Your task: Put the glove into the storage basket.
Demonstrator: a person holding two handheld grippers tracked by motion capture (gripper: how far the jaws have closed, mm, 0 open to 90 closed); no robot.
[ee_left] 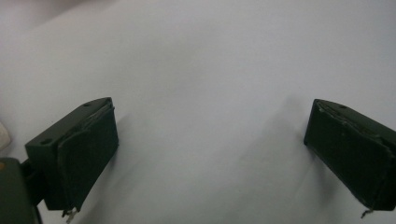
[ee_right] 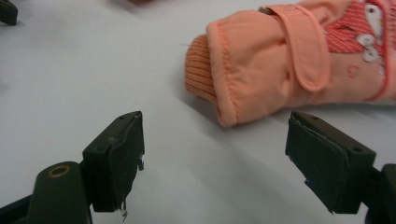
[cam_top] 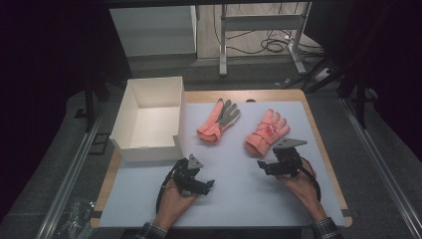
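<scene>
My right gripper is spread wide just short of the near glove, whose knit cuff faces me on the white mat. I should push forward low, bracket the cuff squarely, then pinch. My left gripper waits spread, holding nothing.

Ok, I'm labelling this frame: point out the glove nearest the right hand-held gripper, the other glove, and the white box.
Near glove (ee_right: 261,60), right gripper view, cuff.
Other glove (cam_top: 217,122), high view, palm.
White box (cam_top: 149,149), high view, front wall.
</scene>
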